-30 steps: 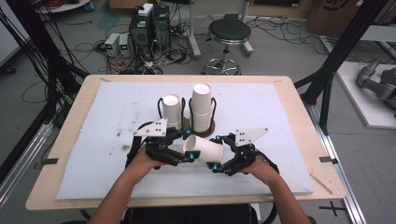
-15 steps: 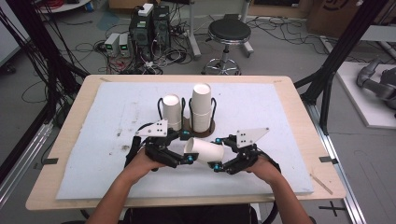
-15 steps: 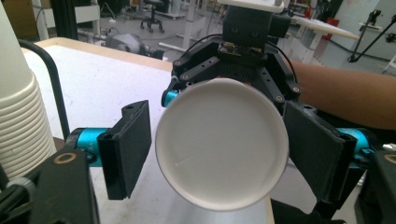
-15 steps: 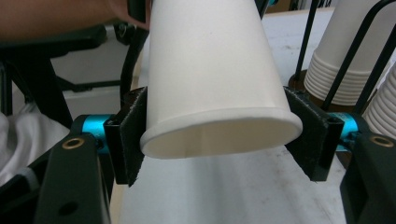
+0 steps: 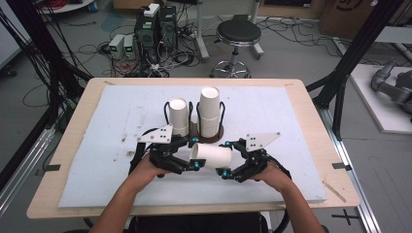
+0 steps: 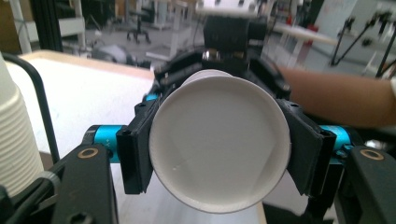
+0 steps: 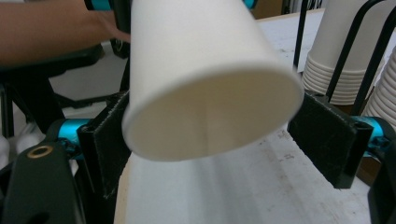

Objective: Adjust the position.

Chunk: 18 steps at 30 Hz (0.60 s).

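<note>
A white paper cup [image 5: 211, 155] lies on its side in the air just above the mat, held between both grippers. My left gripper [image 5: 194, 158] grips its left end; in the left gripper view the cup's round end [image 6: 219, 144] sits between the two black pads, which press on it. Those jaws have just been closing on the cup. My right gripper [image 5: 227, 160] is at the right end. In the right gripper view the open mouth [image 7: 210, 84] sits between the pads, both touching the rim. These jaws have just been opening, with the cup still between them.
Two stacks of white cups stand in a black wire holder behind the grippers, a short stack [image 5: 178, 115] and a taller stack [image 5: 210, 109]. The white foam mat [image 5: 97, 145] covers the wooden table [image 5: 63, 145]. Beyond the far edge are a stool [image 5: 238, 34] and electronics.
</note>
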{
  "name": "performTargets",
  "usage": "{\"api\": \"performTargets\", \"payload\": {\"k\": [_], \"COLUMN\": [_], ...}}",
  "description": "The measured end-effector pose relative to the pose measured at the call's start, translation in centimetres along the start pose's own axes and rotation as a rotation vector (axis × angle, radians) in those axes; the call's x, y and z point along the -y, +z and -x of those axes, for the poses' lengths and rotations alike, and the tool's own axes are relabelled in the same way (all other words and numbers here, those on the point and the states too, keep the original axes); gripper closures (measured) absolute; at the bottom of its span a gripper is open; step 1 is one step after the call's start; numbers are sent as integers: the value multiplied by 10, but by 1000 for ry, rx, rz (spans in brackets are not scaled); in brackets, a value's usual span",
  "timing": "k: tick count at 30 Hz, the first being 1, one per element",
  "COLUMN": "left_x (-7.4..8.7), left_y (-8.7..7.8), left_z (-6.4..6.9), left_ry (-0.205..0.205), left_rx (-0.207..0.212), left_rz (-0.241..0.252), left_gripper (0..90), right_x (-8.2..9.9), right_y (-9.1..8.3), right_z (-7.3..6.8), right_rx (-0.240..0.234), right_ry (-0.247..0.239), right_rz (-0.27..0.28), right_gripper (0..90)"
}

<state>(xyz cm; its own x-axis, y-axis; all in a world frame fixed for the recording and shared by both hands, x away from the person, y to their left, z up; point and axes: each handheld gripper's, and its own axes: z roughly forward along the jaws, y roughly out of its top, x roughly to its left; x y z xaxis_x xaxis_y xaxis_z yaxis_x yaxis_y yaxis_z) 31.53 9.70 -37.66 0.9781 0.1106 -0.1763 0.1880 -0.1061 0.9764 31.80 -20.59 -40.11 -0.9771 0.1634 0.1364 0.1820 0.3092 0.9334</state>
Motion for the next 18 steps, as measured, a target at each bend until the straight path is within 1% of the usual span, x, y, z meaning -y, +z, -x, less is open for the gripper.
{"api": "performTargets", "payload": {"k": [2, 4, 5, 6, 7, 10, 12, 13, 15, 18], "left_x": [0, 0, 1, 1, 2, 2, 2, 1, 0, -1], "left_y": [0, 1, 2, 2, 2, 2, 3, 2, 1, 0], "left_z": [0, 1, 1, 1, 1, 1, 2, 2, 1, 1], "left_ry": [7, 4, 4, 7, 4, -12, -14, -13, -29, -28], "left_rx": [4, 8, 9, 12, 15, 14, 3, -15, -35, -30], "left_rz": [-7, -5, -6, -12, -10, -29, -41, -46, -49, -53], "left_gripper": [348, 348, 349, 349, 350, 351, 345, 331, 257, 250], "right_x": [0, 0, 0, 0, 0, 0, 0, 0, 0, -1], "right_y": [1, 1, 1, 1, 1, -1, -2, -2, -3, -5], "right_z": [0, 0, 0, 0, 0, 0, 0, 0, 0, 0], "right_rx": [-8, -12, -24, -34, -45, -54, -52, -50, -48, -33], "right_ry": [2, -8, -11, -18, -33, -50, -60, -60, -61, -70], "right_rz": [10, 12, 10, 9, 7, -2, -6, -9, -26, -33], "right_gripper": [176, 178, 201, 265, 271, 298, 300, 300, 301, 302]}}
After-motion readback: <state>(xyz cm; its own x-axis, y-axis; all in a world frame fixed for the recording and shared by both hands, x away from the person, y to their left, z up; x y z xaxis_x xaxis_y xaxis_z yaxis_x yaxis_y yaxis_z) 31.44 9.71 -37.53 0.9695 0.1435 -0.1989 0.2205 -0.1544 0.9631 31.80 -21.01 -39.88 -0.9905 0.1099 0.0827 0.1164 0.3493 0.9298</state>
